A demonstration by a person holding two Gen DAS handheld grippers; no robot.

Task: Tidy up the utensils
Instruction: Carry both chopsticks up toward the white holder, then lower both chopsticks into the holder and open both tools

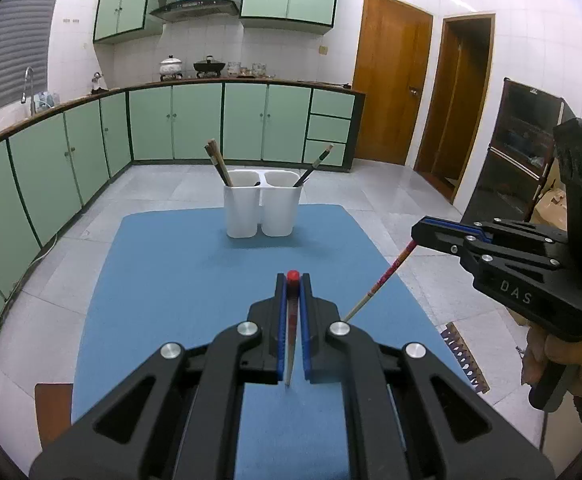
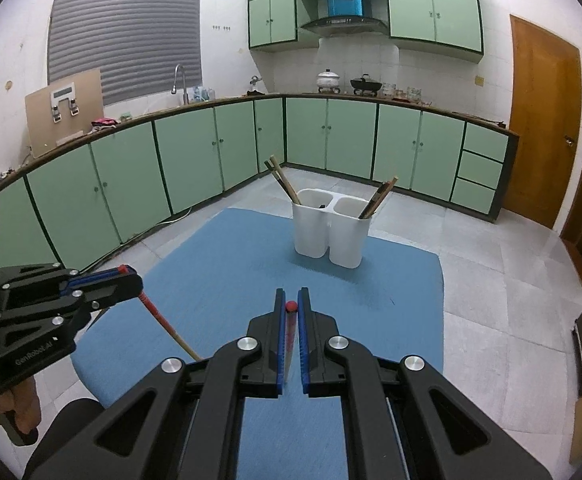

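Observation:
A white two-compartment utensil holder (image 1: 262,210) (image 2: 331,226) stands at the far end of the blue mat (image 1: 179,280) (image 2: 227,264). Chopsticks lean in both compartments. My left gripper (image 1: 293,280) is shut on a red-topped chopstick (image 1: 292,320) and holds it above the mat. It also shows at the left of the right wrist view (image 2: 131,276). My right gripper (image 2: 291,294) is shut on another red-topped chopstick (image 2: 290,328), hanging point down. It shows at the right of the left wrist view (image 1: 419,232), its chopstick (image 1: 379,280) slanting down toward the mat.
Green kitchen cabinets (image 1: 195,120) (image 2: 331,132) run along the far wall and left side. A wooden door (image 1: 391,80) is at the back right. A dark cabinet (image 1: 519,148) stands right of the table. Tiled floor surrounds the mat.

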